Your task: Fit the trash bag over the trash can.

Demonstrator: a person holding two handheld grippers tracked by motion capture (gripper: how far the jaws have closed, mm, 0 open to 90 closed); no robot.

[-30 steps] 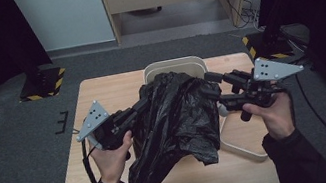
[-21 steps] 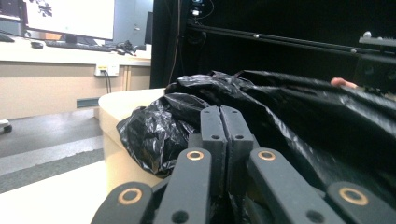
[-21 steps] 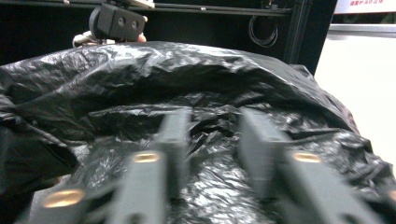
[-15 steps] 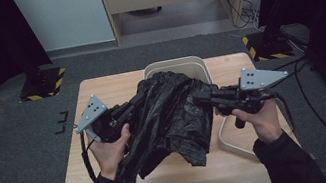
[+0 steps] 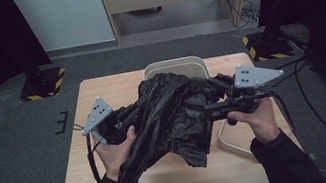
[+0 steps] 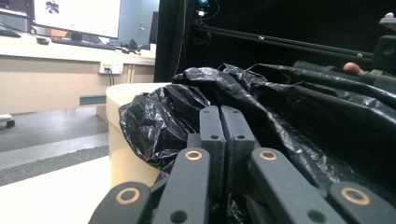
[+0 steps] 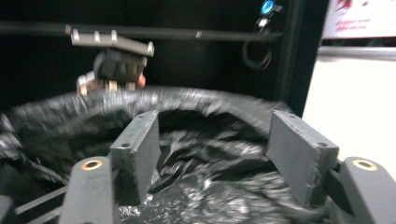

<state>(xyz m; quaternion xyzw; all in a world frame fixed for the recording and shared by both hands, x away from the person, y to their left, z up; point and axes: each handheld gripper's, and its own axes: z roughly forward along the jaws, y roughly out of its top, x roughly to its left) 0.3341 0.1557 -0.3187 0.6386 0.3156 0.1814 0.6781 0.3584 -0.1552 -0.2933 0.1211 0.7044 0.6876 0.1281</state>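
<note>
Left tongs (image 6: 223, 122) are pinching the black bag (image 5: 170, 115) shut-jawed at its left edge. Right tongs (image 7: 224, 154) have just been opening, film between the pads but unpressed. Bag is draping over the beige bin (image 5: 174, 65) on the surface (image 5: 100, 90); bin contents hidden. Advice: regrip the rim, stretch it over the bin's lip.

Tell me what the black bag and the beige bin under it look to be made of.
Crumpled black bag: thin plastic film, glossy, judging by its sharp creases and shiny highlights. Round beige bin: probably moulded plastic, matte, with a smooth, even wall and rounded rim; painted metal can't be ruled out.
</note>
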